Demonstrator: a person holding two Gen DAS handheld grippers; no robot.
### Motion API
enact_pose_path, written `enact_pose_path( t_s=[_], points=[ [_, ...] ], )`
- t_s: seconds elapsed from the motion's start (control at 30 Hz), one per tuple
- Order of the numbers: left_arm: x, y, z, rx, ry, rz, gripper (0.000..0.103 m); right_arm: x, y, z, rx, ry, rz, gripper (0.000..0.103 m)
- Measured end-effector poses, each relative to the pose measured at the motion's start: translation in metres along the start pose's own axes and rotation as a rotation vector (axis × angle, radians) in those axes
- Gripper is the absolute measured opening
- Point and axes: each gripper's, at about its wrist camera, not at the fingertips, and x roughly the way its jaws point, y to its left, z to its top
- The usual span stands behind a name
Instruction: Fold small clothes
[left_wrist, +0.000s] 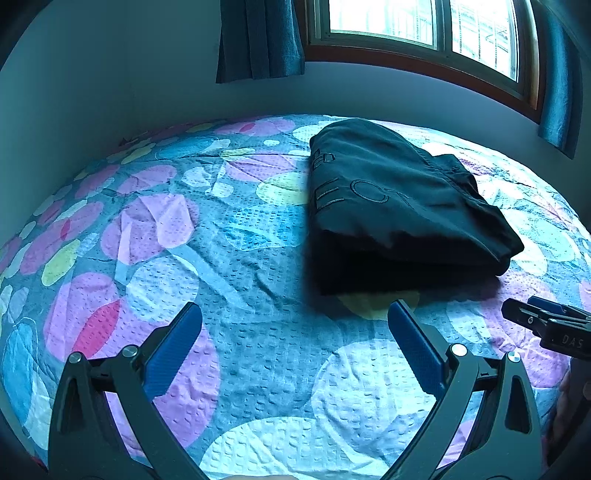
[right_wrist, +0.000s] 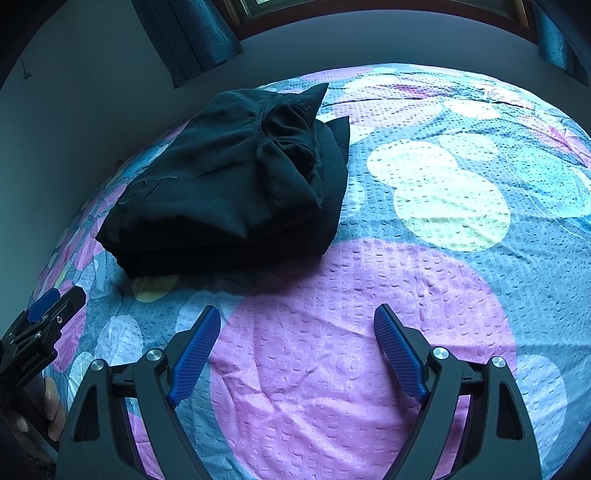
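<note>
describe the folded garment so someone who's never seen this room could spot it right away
Start at the bed under the window, covered by a bedspread printed with pink, blue and yellow circles. On it lies the black folded garment, a thick squared stack with faint outlined lettering on its top layer. It is the only dark, plain item on that bright cover.

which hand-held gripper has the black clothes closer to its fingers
The left hand-held gripper: its right fingertip nearly reaches the folded black clothes. The right hand-held gripper sits farther back.

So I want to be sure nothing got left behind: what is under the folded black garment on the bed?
The folded black garment lies on the patterned bedspread; a yellow patch shows at its near edge. Anything beneath it is covered and cannot be seen.
</note>
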Motion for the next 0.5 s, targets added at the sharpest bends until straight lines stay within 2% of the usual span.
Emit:
enact_pose_path(
  t_s=[0.1,0.23,0.3,0.37,0.5],
  points=[
    [-0.001,-0.001,-0.003,-0.002,0.007,0.017,0.101,0.0,0.001,0.0,0.0,0.0,-0.001,0.084],
    [-0.01,-0.005,-0.002,0.02,-0.053,-0.003,0.101,0.001,0.001,-0.001,-0.002,0.0,-0.004,0.084],
    [-0.013,-0.006,0.001,0.019,-0.07,0.028,0.101,0.001,0.0,-0.001,-0.002,0.0,-0.001,0.084],
    [-0.011,-0.003,0.003,0.013,-0.051,0.014,0.101,0.001,0.0,-0.001,0.0,0.0,0.001,0.084],
    [-0.004,0.005,0.005,-0.021,-0.01,0.038,0.101,0.0,-0.001,-0.001,0.001,0.0,0.003,0.084]
  ],
)
